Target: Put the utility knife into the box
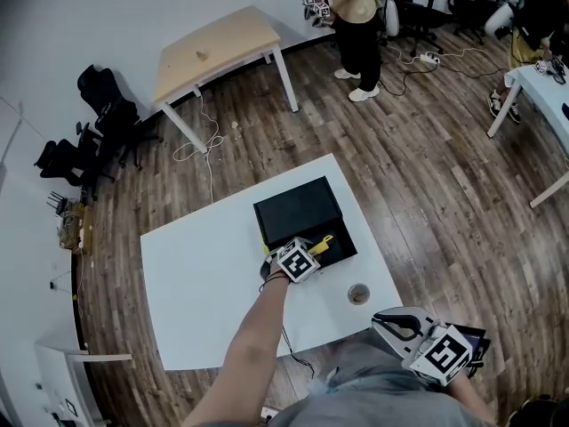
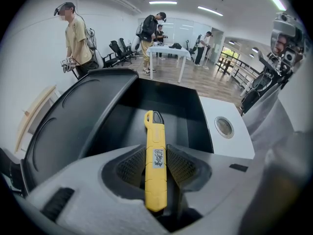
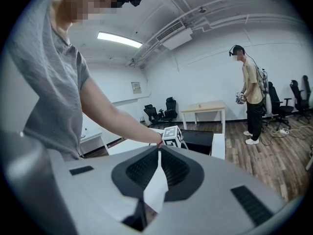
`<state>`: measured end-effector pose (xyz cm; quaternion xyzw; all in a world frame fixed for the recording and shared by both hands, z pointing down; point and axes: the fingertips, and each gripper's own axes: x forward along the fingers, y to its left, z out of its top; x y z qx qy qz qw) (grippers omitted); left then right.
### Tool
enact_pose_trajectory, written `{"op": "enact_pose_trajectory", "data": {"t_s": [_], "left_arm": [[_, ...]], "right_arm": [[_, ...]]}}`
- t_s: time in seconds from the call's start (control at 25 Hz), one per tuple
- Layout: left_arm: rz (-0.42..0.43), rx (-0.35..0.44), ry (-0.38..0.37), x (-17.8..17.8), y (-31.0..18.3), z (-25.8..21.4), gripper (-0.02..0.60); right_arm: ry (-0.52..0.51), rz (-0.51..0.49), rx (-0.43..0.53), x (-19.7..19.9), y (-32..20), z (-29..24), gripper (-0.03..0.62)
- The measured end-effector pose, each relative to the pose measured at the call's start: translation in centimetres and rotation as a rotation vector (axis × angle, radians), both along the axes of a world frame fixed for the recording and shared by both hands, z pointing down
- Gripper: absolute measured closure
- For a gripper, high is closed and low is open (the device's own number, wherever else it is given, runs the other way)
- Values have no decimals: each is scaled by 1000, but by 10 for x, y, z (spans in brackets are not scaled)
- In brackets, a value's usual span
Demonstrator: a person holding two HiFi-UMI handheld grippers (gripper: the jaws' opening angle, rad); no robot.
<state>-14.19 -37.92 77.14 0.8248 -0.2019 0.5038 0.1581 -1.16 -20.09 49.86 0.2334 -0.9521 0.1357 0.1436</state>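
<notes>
A yellow utility knife [image 2: 155,165] is clamped between the pads of my left gripper [image 2: 155,153], its black-tipped end pointing out over the open black box [image 2: 188,106]. In the head view the left gripper [image 1: 311,250] hangs at the box's [image 1: 342,238] near edge, with the knife [image 1: 321,244] sticking out above the box's inside. The box's lid [image 1: 296,207] lies folded back behind it. My right gripper [image 1: 384,322] is off the table's near right corner, close to my body, its jaws shut and empty [image 3: 159,150].
The box stands on a white table [image 1: 204,283], which has a small round fitting [image 1: 358,294] near its right front. A wooden table [image 1: 213,47] and black chairs [image 1: 107,105] stand farther off. A person [image 1: 356,16] with grippers stands at the back.
</notes>
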Motion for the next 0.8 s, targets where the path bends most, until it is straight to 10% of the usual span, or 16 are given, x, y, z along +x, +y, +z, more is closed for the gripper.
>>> {"op": "enact_pose_trajectory", "data": {"t_s": [0.8], "left_arm": [[-9, 9, -7, 0, 2, -6, 413]], "right_arm": [[-1, -14, 14, 2, 5, -3, 560]]}}
